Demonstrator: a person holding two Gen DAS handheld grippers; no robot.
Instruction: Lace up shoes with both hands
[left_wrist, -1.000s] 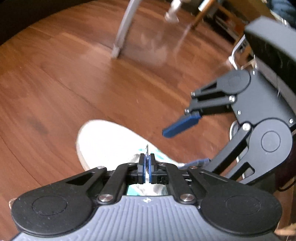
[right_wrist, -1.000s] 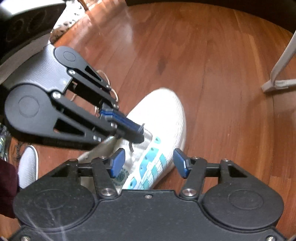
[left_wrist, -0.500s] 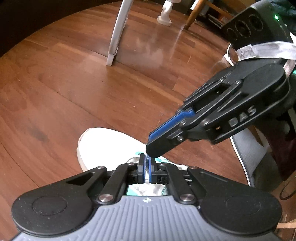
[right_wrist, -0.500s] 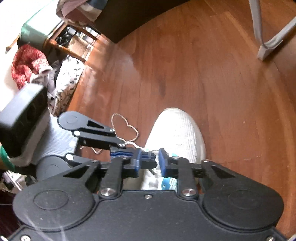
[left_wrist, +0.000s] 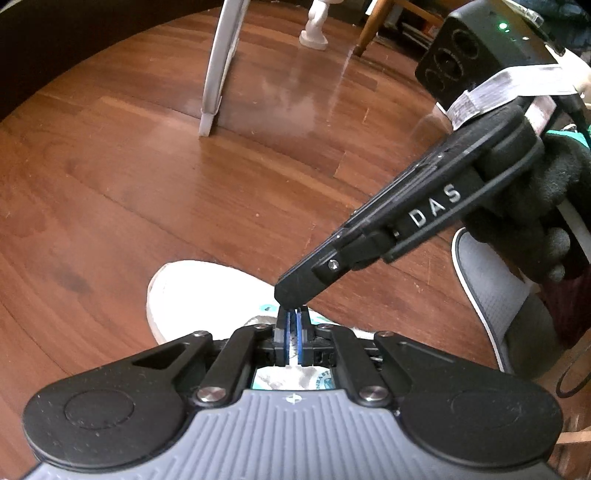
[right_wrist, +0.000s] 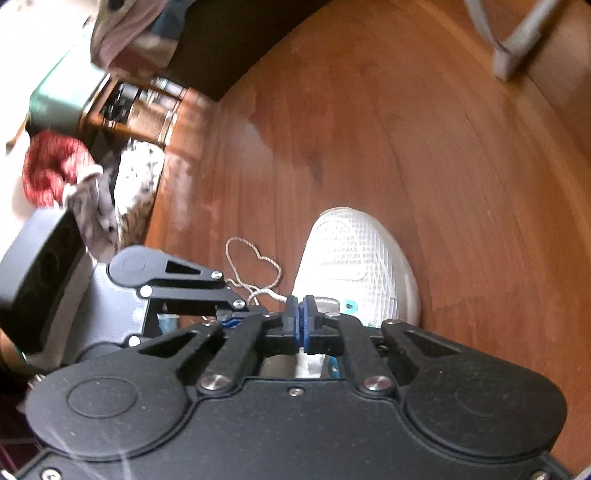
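Note:
A white mesh shoe (left_wrist: 207, 291) with teal eyelets lies on the wooden floor, toe pointing away; in the right wrist view the shoe (right_wrist: 354, 258) sits just beyond my fingers. My left gripper (left_wrist: 293, 326) is shut over the shoe's tongue, with a thin pale strip of shoelace pinched between its blue pads. My right gripper (left_wrist: 291, 299) comes down from the right and its tip rests on top of the left fingertips. In its own view the right gripper (right_wrist: 303, 325) is shut; the lace end is hidden inside. The loose shoelace (right_wrist: 255, 266) loops on the floor left of the shoe.
A grey second shoe (left_wrist: 491, 295) lies at the right, beside a black-gloved hand (left_wrist: 554, 192). A white metal leg (left_wrist: 218, 66) and a wooden chair leg (left_wrist: 369, 29) stand farther off. Heaped clothes (right_wrist: 55, 177) and low furniture sit at the left.
The right gripper swung in from the right, dropped onto the left fingertips where the lace tip stuck up, and went from open to shut. The left gripper stayed shut in place.

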